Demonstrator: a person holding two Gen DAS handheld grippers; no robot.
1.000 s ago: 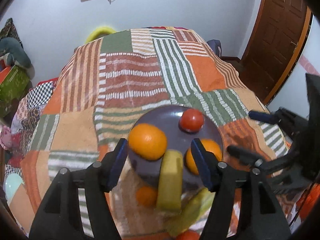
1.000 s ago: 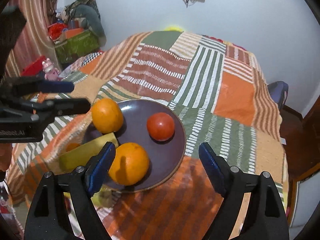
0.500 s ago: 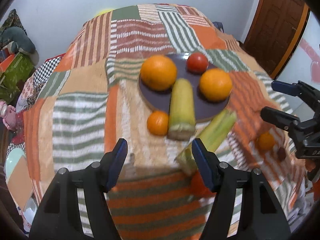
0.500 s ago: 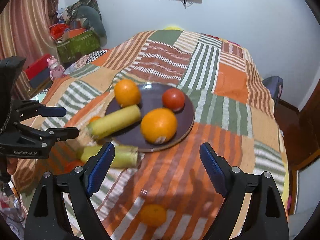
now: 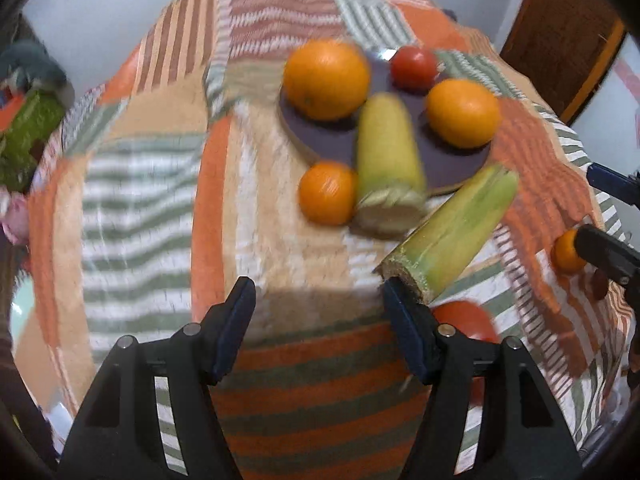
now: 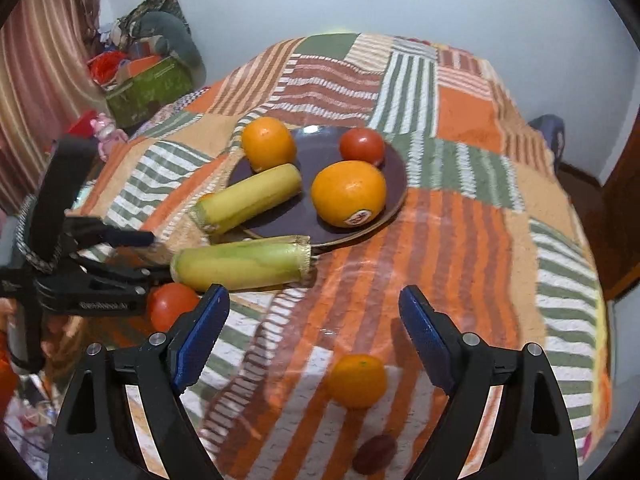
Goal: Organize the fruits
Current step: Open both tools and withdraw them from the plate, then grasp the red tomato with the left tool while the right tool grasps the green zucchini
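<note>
A dark purple plate (image 5: 332, 140) (image 6: 316, 160) on the patchwork cloth holds two oranges (image 5: 326, 78) (image 5: 462, 114) and a tomato (image 5: 414, 68). A yellow corn cob (image 5: 386, 160) (image 6: 248, 198) lies half on its near rim. A small orange (image 5: 326, 194) touches that cob. A green-husked corn (image 5: 452, 232) (image 6: 244, 264) lies just before the plate. My left gripper (image 5: 320, 320) (image 6: 158, 254) is open and empty; its right finger almost touches the husked corn's cut end. My right gripper (image 6: 314, 328) is open over a second small orange (image 6: 356, 380).
A loose tomato (image 6: 172, 306) (image 5: 464, 320) sits between the two grippers, near the husked corn. A small dark fruit (image 6: 374, 460) lies at the near edge. A green box (image 6: 148, 88) and clutter stand off the left side; a wooden door (image 5: 560, 40) is at the right.
Both grippers have drawn back from the plate towards the near edge. The yellow corn, earlier between my left fingers, now lies farther off on the plate rim. More loose fruit has come into view.
</note>
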